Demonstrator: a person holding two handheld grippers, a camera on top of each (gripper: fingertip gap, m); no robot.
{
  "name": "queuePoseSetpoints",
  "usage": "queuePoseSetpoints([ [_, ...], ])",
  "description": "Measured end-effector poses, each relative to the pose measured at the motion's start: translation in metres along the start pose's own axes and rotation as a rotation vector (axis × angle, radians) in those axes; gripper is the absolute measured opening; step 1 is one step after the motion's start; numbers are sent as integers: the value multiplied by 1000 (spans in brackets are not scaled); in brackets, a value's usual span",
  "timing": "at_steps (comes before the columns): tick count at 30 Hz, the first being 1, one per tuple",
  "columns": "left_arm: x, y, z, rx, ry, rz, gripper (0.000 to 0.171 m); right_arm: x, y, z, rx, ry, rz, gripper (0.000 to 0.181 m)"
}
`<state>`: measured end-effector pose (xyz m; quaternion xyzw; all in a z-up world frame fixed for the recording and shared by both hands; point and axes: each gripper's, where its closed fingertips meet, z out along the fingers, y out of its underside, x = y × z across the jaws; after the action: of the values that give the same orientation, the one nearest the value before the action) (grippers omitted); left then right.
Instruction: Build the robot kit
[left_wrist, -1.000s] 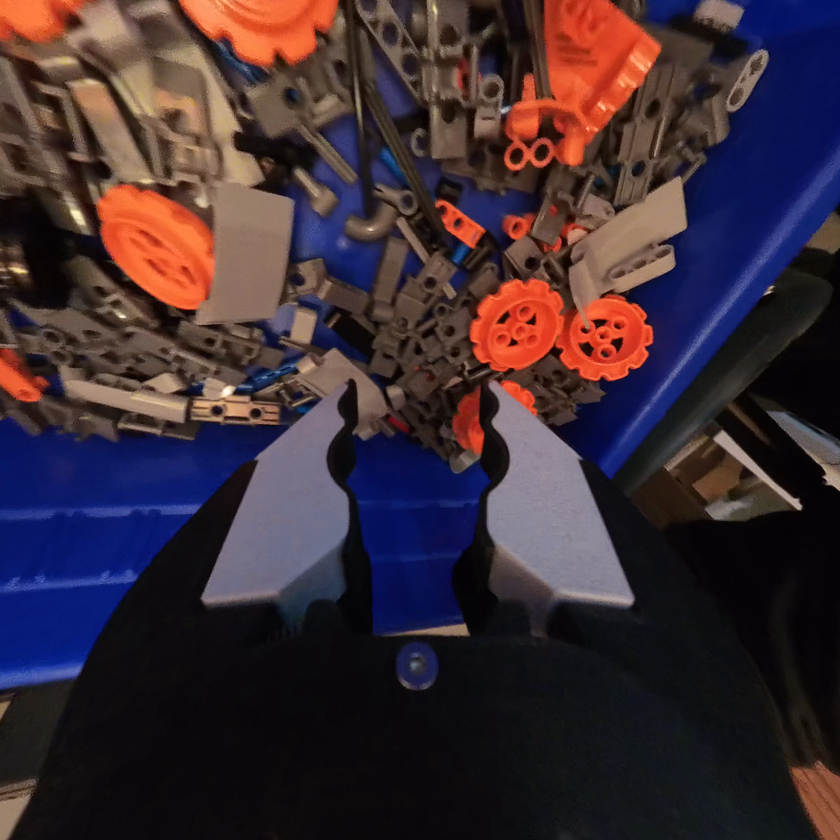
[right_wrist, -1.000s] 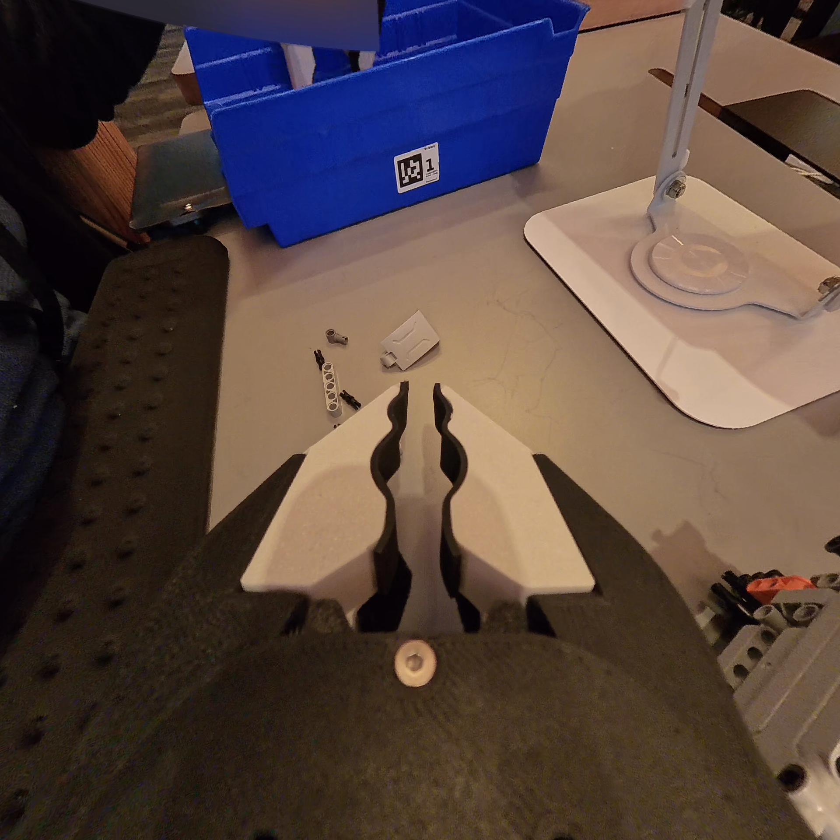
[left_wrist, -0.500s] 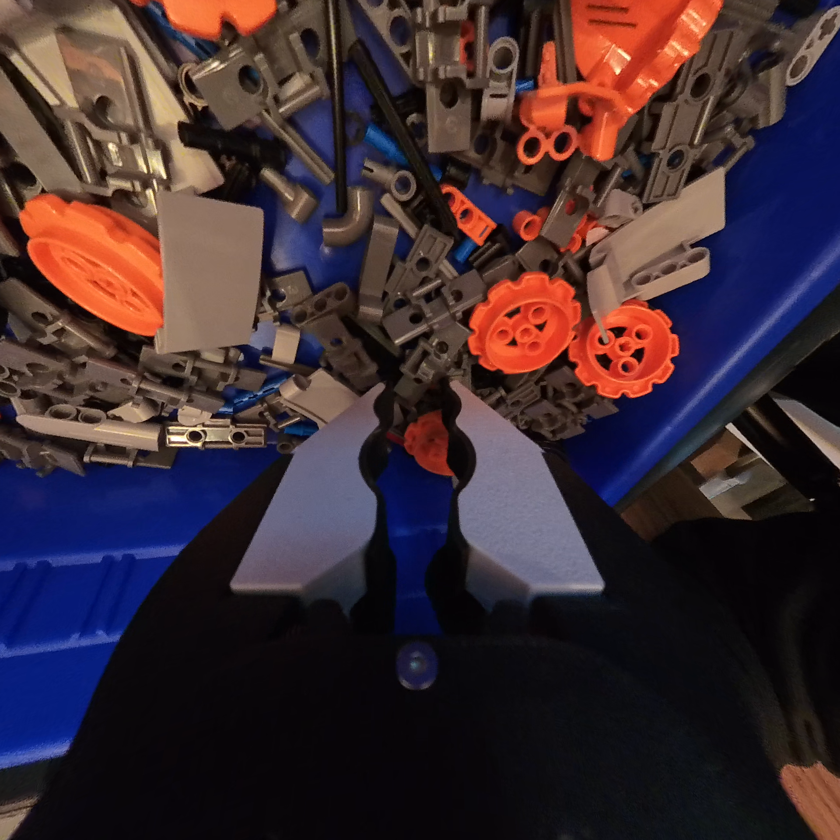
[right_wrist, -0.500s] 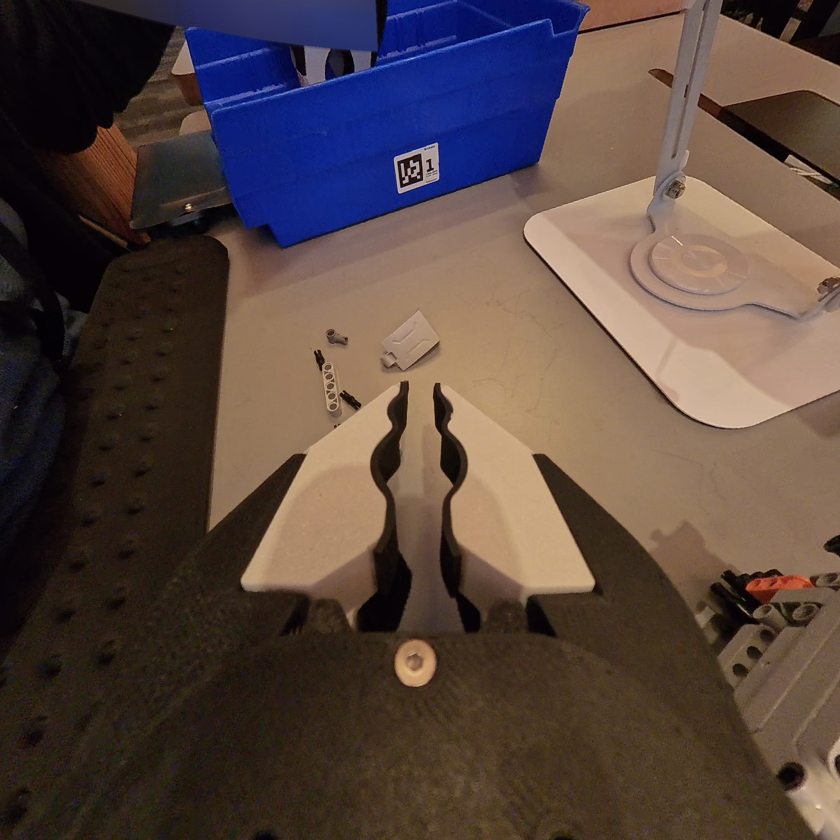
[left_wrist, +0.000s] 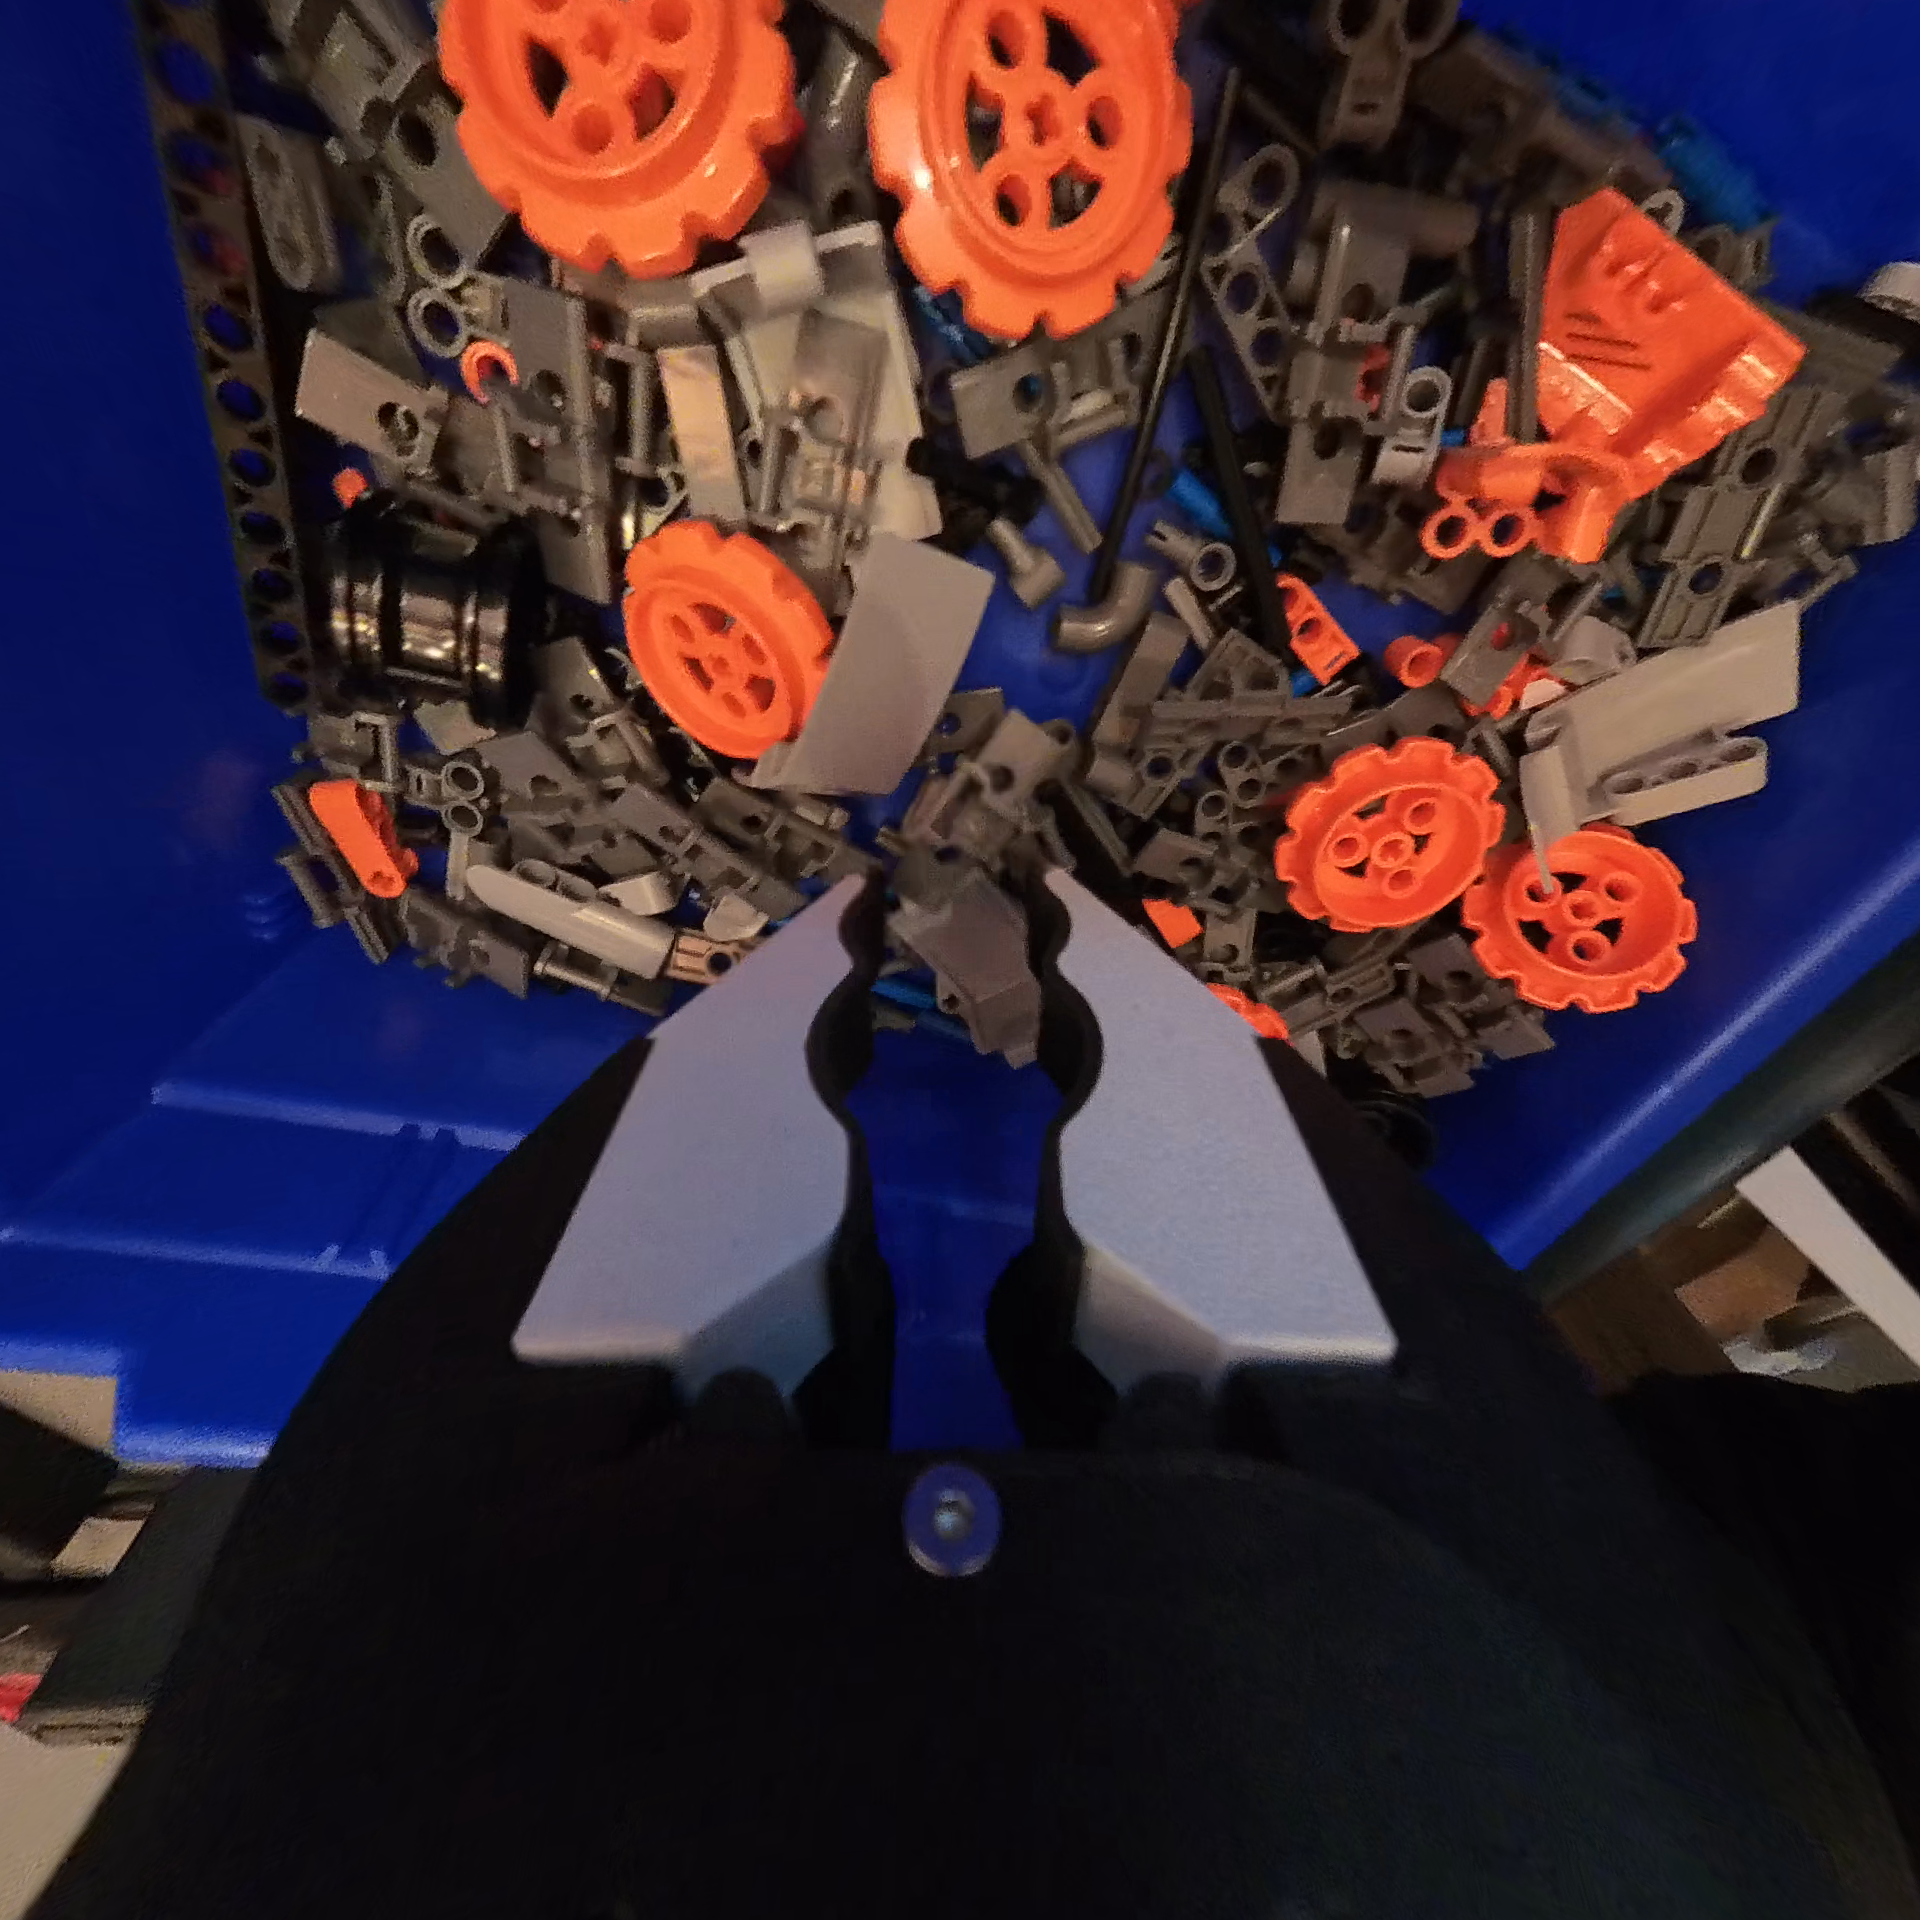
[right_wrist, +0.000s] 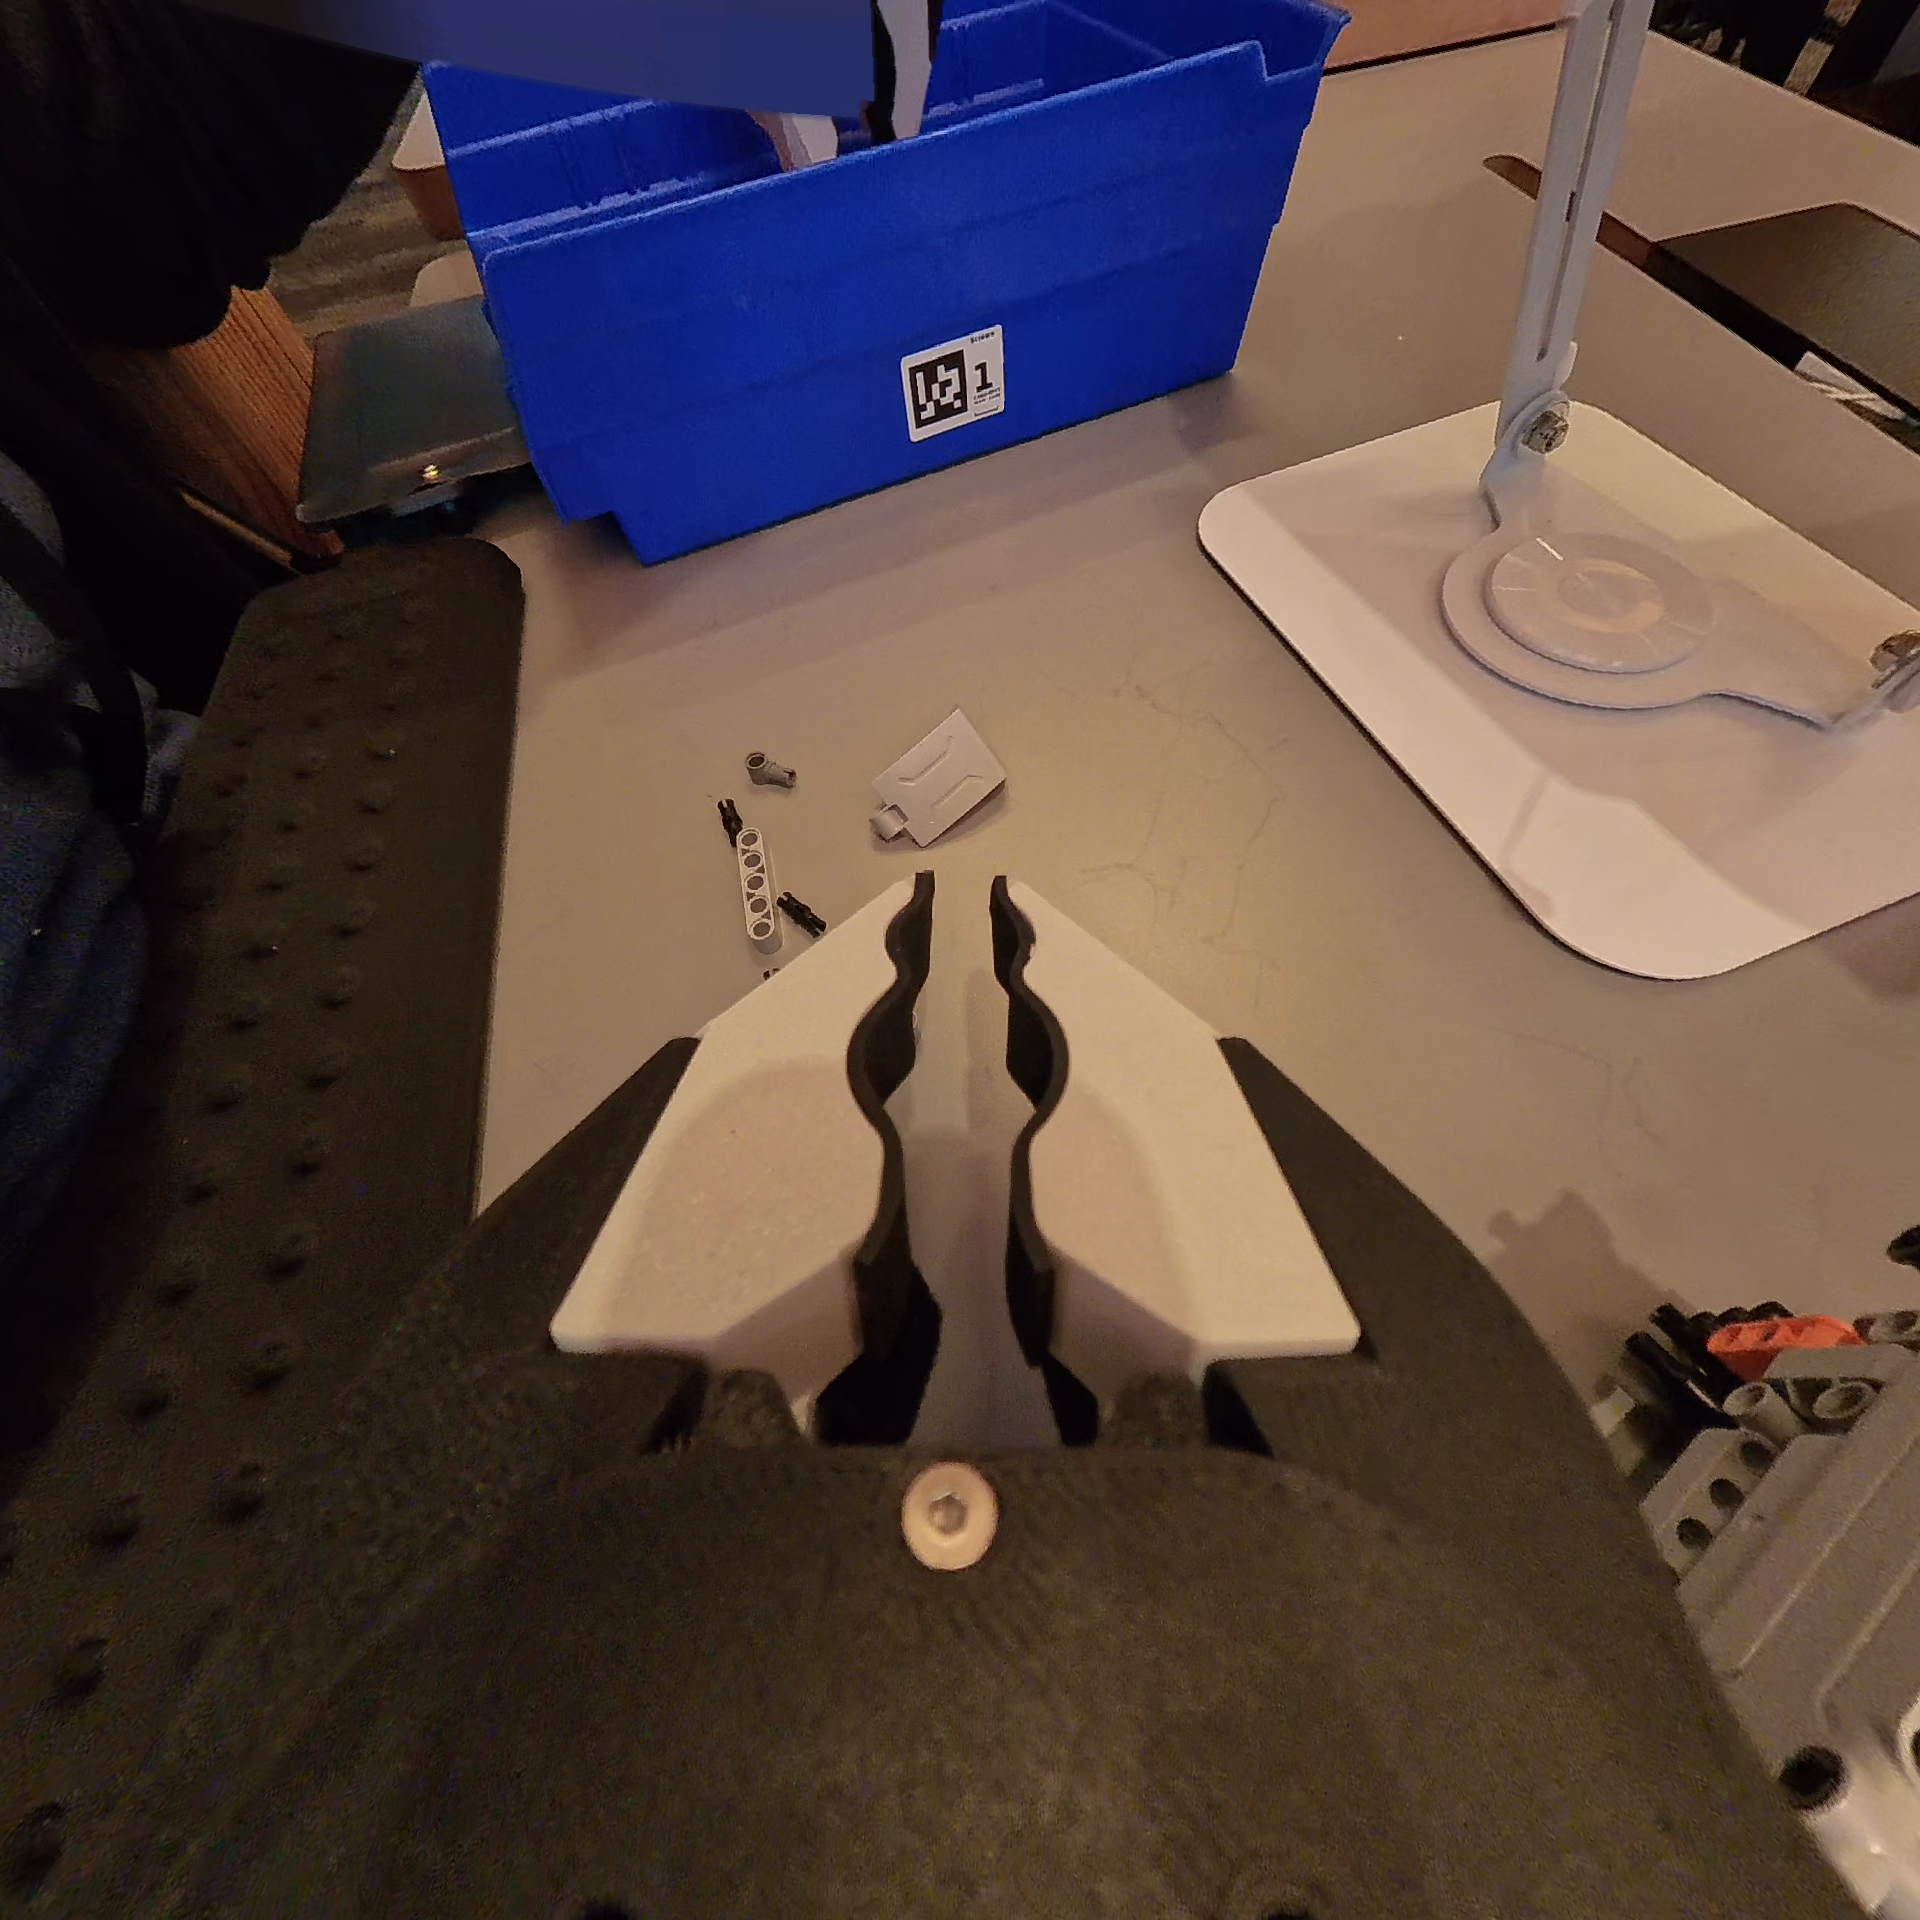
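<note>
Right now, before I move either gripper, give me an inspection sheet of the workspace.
Surface: grey table, mostly bare.
Job's things: blue bin of grey, black and orange building parts; dark grey piece between left fingers.
Clutter: grey panel, holed beam, small connector, black pins on table; partial grey build.
Grippers: left gripper shut on dark grey piece; right gripper empty, slightly parted.
Cables: nothing seen.
Surroundings: white stand base; black studded mat.

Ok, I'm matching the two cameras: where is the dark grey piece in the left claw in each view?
Left wrist view: dark grey piece low centre, between the left claw tips.
Right wrist view: not in it.
Shared landmark: the blue bin, top centre in the right view.
</note>
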<state>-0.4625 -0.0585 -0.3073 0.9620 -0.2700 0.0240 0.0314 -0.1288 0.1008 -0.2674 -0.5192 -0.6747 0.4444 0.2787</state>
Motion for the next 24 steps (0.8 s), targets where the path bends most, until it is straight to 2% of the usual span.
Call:
queuePoseSetpoints([
  [3, 6, 4, 0, -9, 21, 10, 36, 0, 0, 0, -1, -1, 1, 8],
  [12, 42, 15, -1, -77, 109, 96, 47, 0, 0, 0, 0, -1, -2, 8],
  [17, 51, -7, -5, 5, 96, 173, 43, -1, 0, 0, 1, -1, -3, 8],
  [24, 48, -24, 3, 33, 49, 217, 41, 0, 0, 0, -1, 0, 0, 8],
])
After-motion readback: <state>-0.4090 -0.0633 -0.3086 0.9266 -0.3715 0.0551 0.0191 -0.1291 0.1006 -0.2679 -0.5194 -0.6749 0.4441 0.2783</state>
